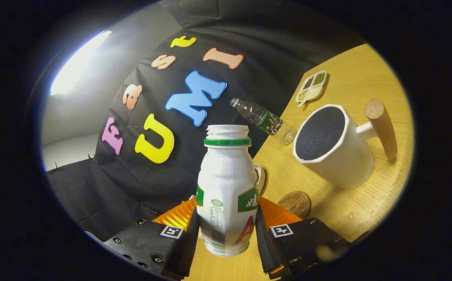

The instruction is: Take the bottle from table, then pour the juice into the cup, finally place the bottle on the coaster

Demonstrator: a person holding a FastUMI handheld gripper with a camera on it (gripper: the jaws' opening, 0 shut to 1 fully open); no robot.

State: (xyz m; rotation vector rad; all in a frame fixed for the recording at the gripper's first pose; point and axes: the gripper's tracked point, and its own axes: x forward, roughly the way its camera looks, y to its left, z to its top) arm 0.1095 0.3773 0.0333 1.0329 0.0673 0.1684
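The gripper (227, 230) has the white bottle (227, 191) clamped between its two fingers, both pressing on the lower body, the uncapped neck with its green ring pointing away from them. The whole view is tilted. Just beyond the right finger a round coaster (295, 203) lies on the wooden table (350, 210). Farther off stands a white cup (327, 144) with a wooden handle, and a clear plastic bottle (263, 119) lies near the wall.
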